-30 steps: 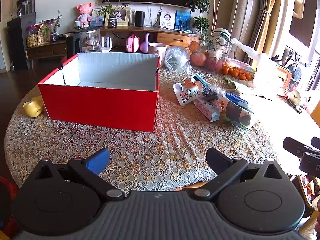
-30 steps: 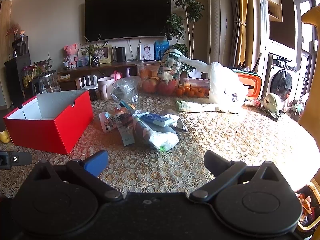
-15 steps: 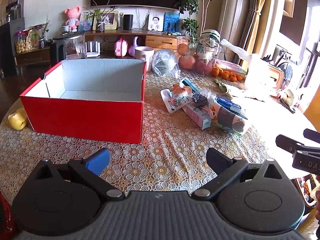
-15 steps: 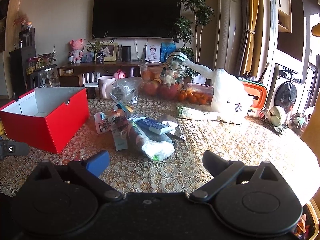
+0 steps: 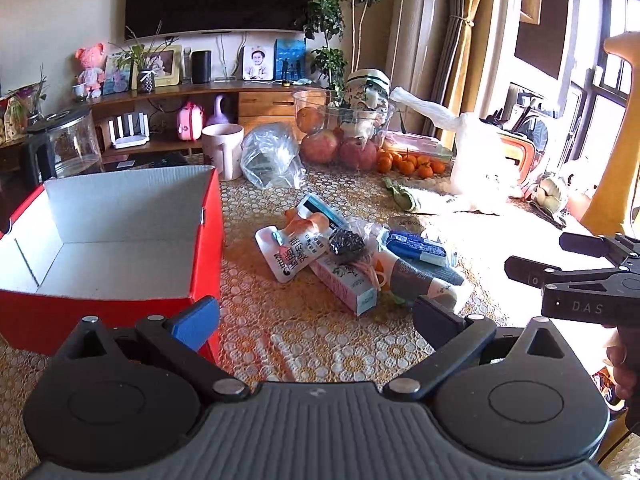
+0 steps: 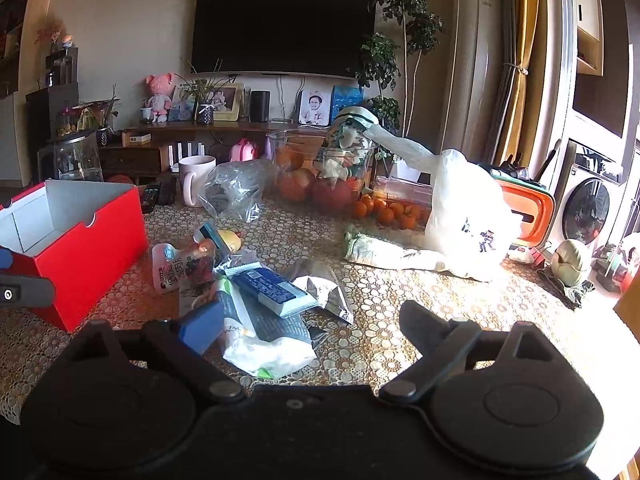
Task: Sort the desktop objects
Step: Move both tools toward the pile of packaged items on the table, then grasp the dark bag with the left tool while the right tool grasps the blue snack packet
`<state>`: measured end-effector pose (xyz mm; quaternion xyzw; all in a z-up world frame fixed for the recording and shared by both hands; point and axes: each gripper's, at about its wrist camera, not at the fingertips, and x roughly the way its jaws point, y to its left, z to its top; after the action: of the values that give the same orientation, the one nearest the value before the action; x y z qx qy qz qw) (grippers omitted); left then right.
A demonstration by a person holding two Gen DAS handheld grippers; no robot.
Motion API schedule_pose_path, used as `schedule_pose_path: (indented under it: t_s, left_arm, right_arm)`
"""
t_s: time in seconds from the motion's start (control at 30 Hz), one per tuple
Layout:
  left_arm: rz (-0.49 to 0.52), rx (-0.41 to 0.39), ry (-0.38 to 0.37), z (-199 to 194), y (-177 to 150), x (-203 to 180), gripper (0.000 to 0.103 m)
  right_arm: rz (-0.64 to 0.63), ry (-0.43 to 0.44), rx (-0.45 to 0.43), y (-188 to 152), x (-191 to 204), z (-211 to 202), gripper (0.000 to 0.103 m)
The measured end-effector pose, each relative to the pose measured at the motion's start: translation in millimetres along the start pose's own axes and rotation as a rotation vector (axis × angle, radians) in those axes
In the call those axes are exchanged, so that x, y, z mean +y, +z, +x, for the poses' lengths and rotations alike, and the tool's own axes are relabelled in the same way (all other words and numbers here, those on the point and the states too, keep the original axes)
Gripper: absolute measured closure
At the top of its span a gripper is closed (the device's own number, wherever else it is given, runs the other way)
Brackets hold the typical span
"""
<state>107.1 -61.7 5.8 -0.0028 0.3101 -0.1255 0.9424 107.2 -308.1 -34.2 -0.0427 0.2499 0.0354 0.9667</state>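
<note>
A: Risk?
B: The left gripper (image 5: 316, 314) and right gripper (image 6: 308, 324), both with fingers spread and empty, hang above the desk's near edge. The heap of packets (image 6: 256, 292) overlaps mid-desk; a pinch may drag a neighbouring packet.
A: Destination?
B: An empty red box (image 5: 120, 240), toward the desk's left edge.
A: Surroundings?
B: A lace tablecloth (image 5: 304, 344), a fruit bowl (image 6: 316, 168) at the far edge, and a television (image 6: 280, 28) behind.
</note>
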Motion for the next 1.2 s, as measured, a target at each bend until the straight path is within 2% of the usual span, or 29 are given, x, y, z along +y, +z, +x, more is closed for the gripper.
schedule_pose_path:
  t_s: [0.27,0.7,0.9,1.2]
  left_arm:
    - [0.056,0.006,-0.023,42,27,-13,0.0]
    - [0.029,0.075,-0.084,109,65,-11,0.0]
    - [0.055,0.113,-0.079,137,71,-14,0.0]
    - [0.032,0.155,-0.106,165,74,-12,0.003]
  right_arm:
    - [-0.021,0.059,0.036,6,-12,39,0.016]
    - [-0.045,0.129,0.09,10,-20,84,0.021]
    - [-0.067,0.18,0.108,13,-16,105,0.022]
    - [-0.091,0.271,0.123,16,-11,127,0.027]
